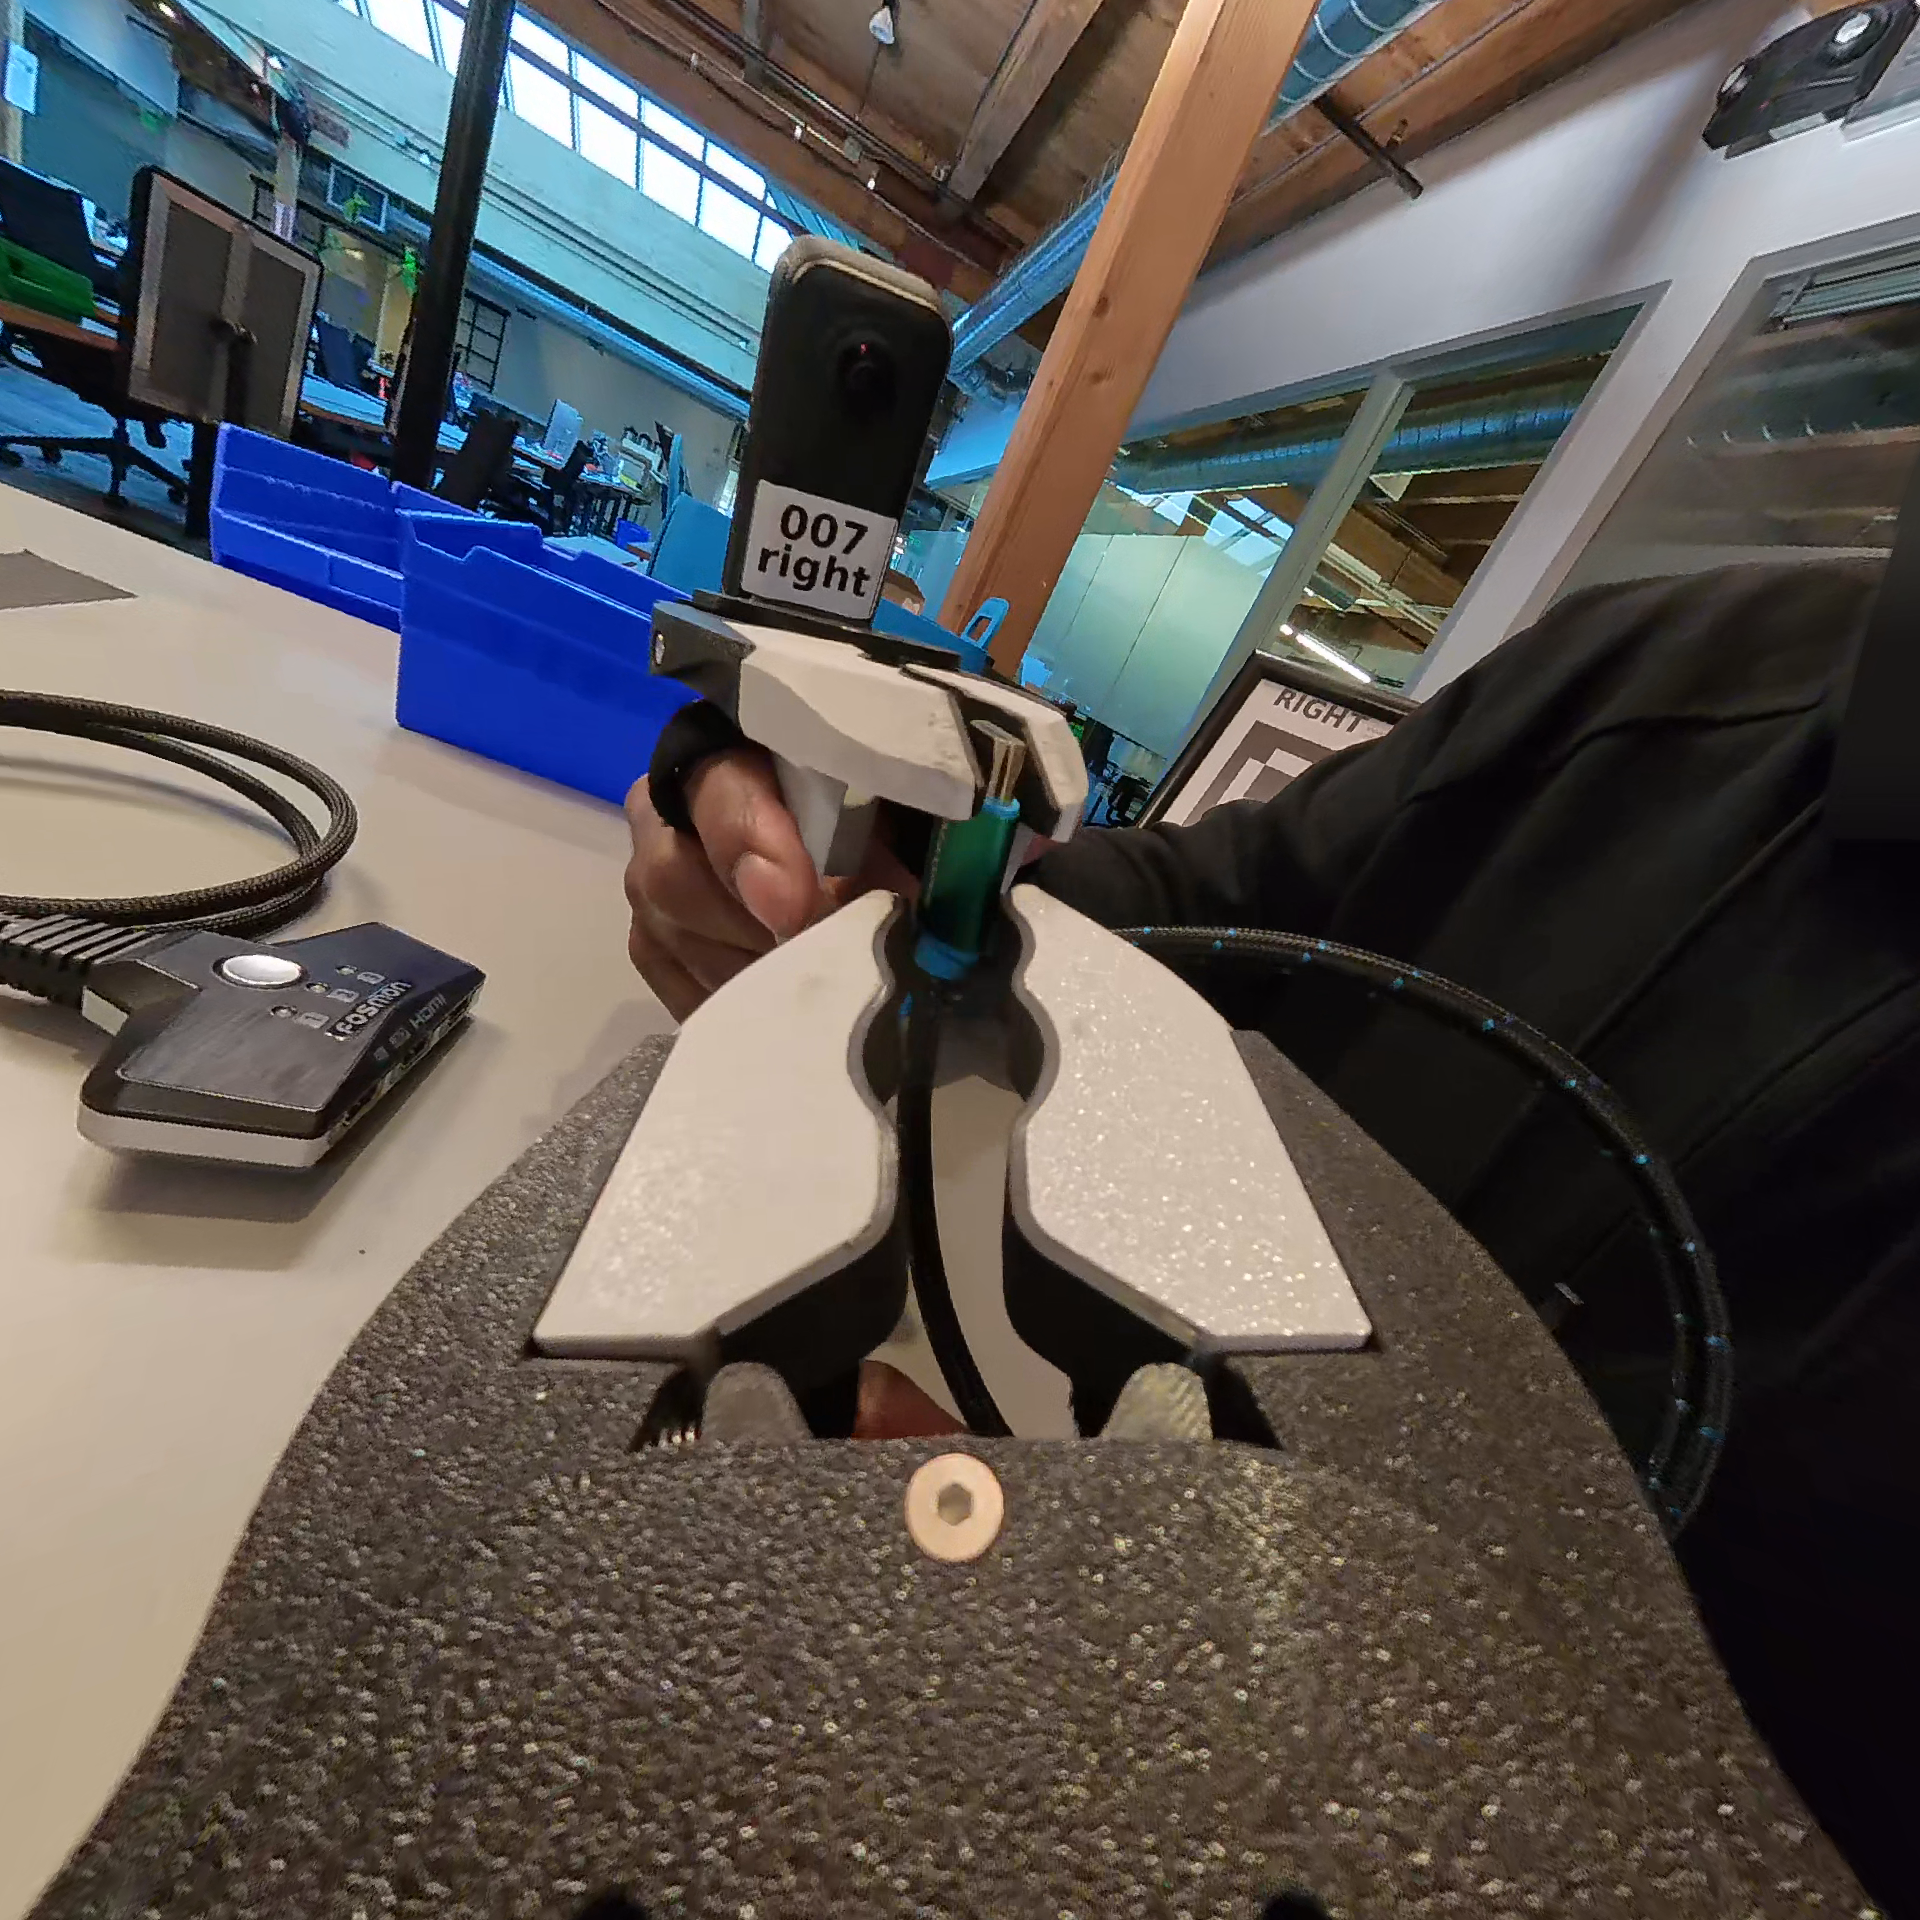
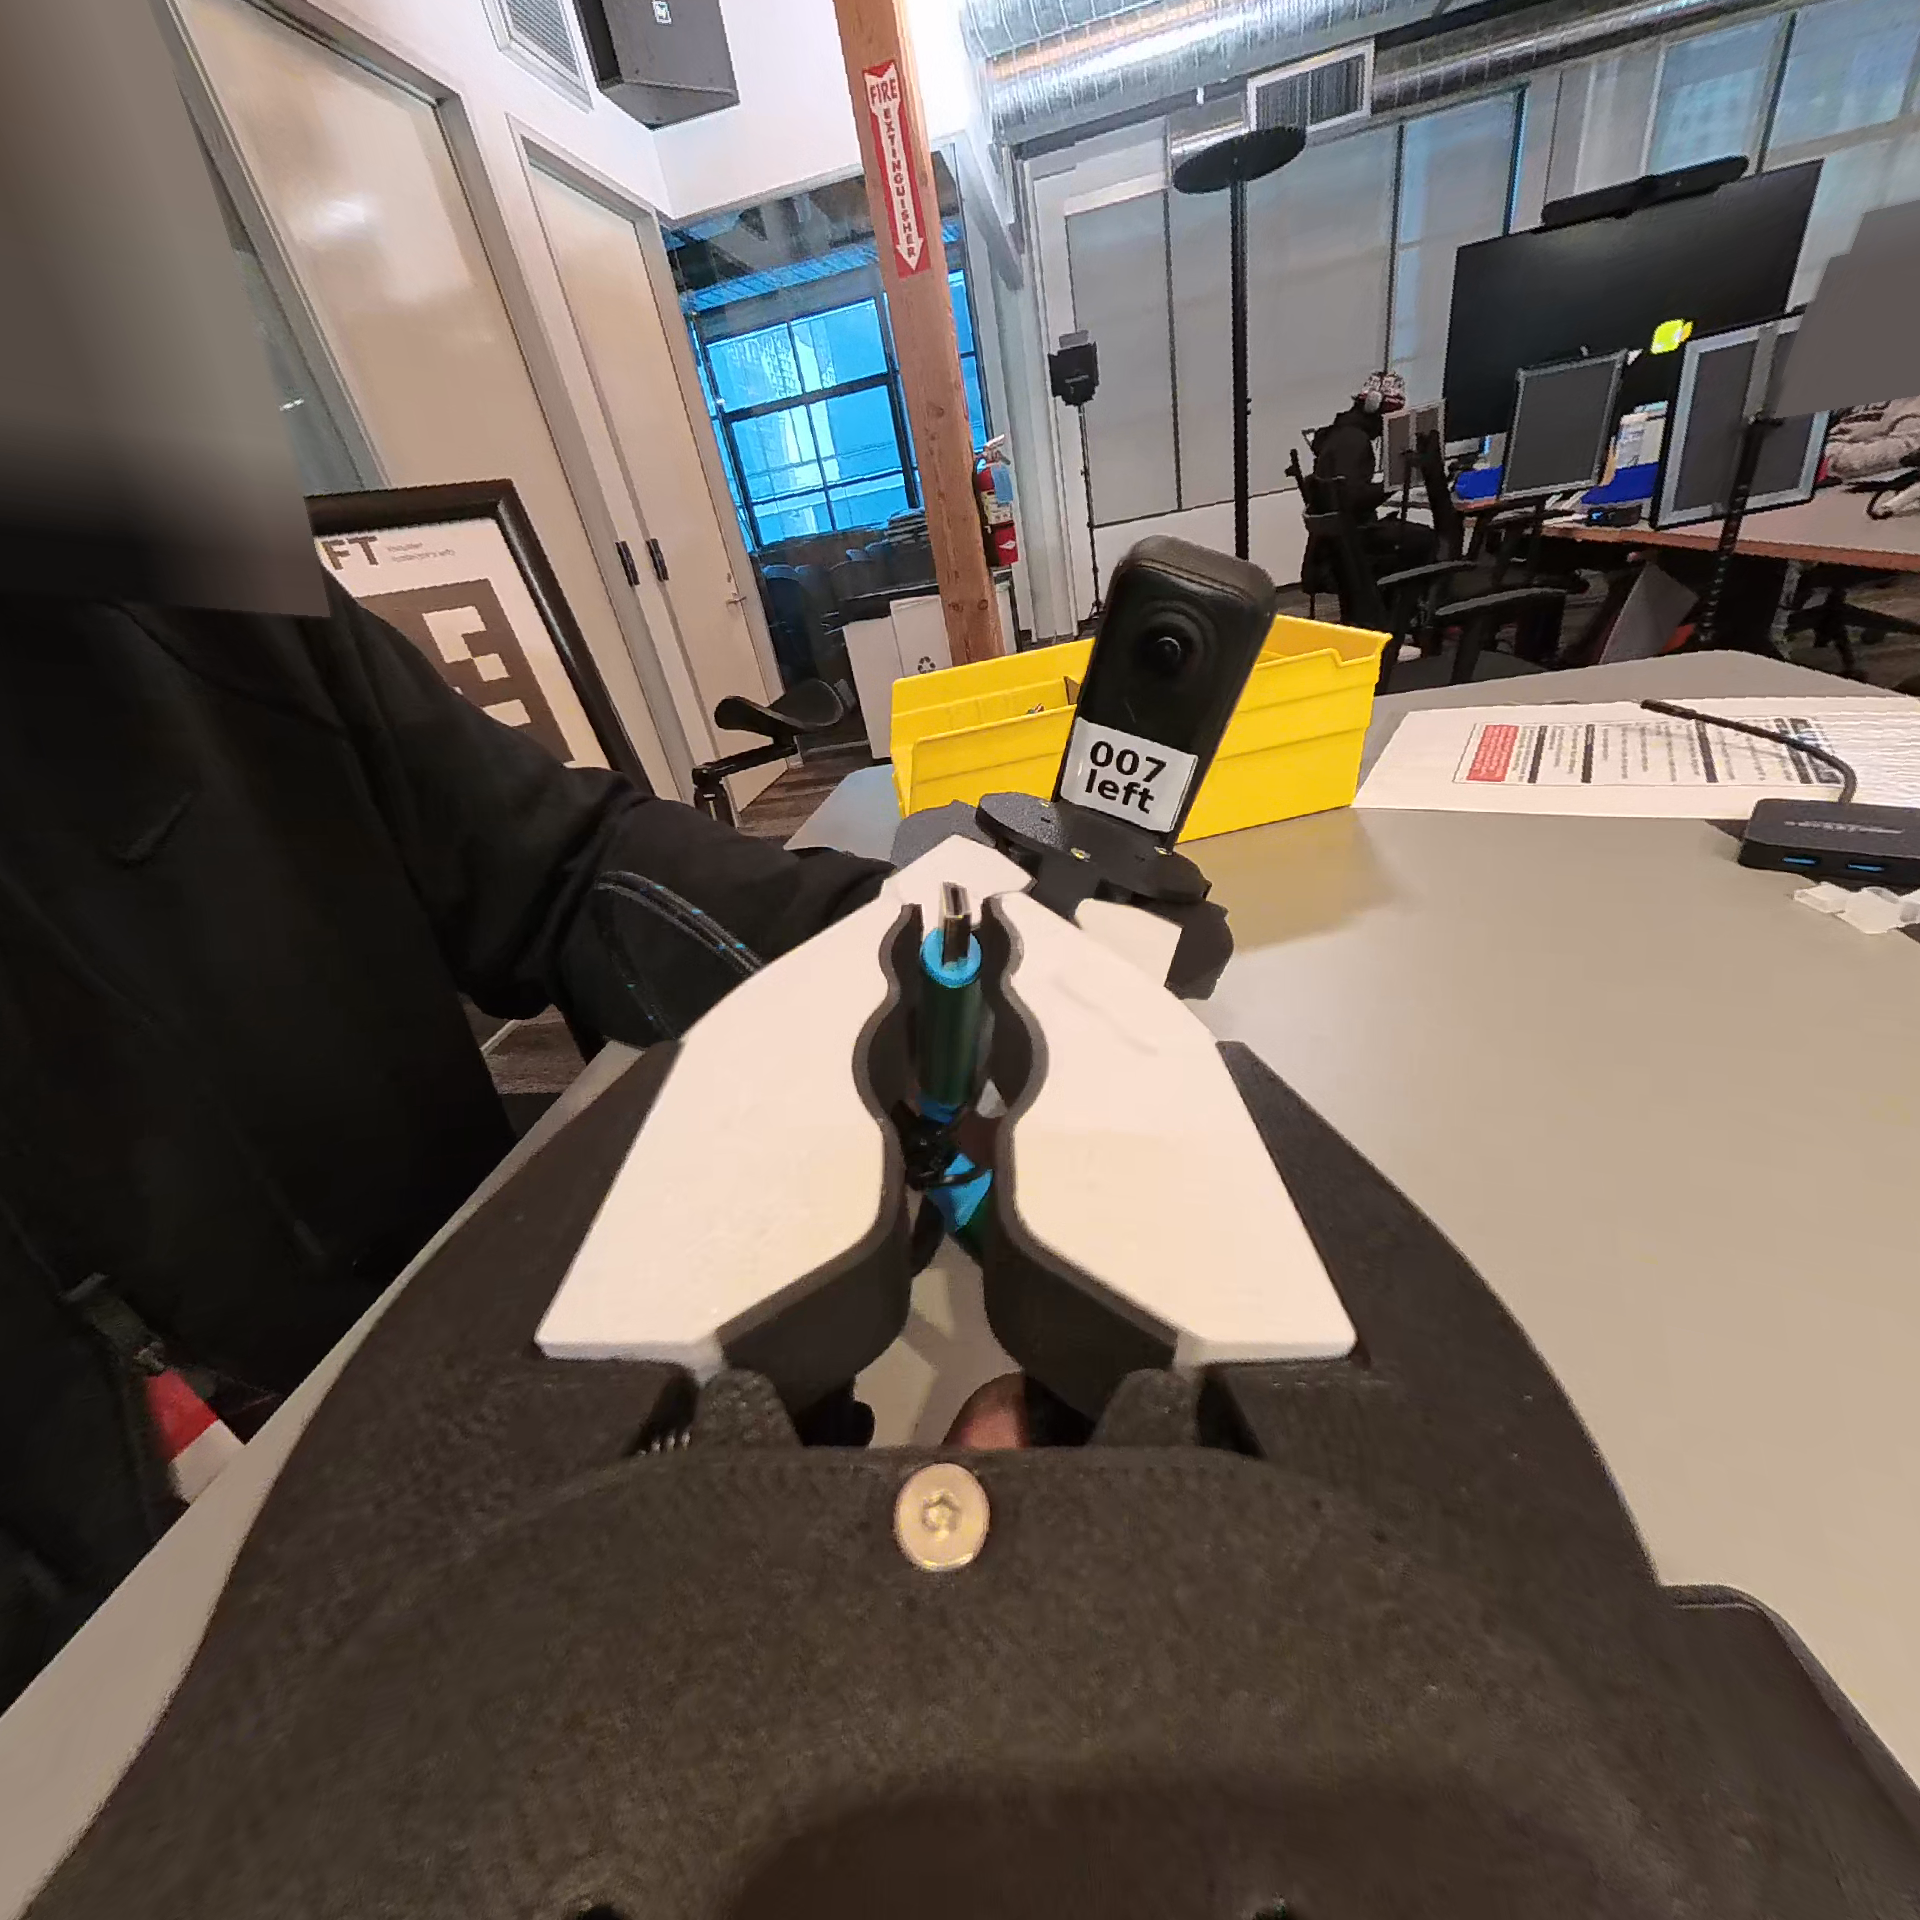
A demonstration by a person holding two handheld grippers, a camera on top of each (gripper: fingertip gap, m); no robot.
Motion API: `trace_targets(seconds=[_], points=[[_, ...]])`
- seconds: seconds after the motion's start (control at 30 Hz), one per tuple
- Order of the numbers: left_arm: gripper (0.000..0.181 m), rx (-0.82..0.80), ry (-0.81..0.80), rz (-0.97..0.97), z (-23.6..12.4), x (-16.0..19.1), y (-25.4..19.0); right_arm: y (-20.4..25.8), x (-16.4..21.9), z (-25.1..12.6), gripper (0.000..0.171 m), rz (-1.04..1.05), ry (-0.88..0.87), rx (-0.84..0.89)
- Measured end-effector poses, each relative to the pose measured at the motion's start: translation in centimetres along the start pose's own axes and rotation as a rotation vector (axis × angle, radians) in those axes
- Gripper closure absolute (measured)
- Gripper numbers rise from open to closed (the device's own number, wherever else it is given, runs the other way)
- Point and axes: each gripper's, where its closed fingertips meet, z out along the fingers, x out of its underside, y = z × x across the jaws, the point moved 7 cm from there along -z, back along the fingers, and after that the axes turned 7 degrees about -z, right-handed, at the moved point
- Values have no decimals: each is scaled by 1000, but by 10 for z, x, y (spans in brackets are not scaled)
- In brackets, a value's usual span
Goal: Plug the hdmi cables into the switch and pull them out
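Two bins [image 1: 520,665] – blue, yellow bin [image 2: 1132,727]

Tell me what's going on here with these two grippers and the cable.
A person holds two hand grippers nearly tip to tip above a grey table. The left gripper and the right gripper each show a green HDMI plug clamped between their fingers. Whether that is one plug or two is unclear. The switch lies on the table off to the side, with neither gripper touching it.
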Motion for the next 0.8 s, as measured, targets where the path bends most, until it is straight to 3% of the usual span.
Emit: trace_targets(seconds=[0.8], points=[[174, -56, 72, -47, -5, 1, 3, -5, -14, -3, 161, -62, -87, 231]])
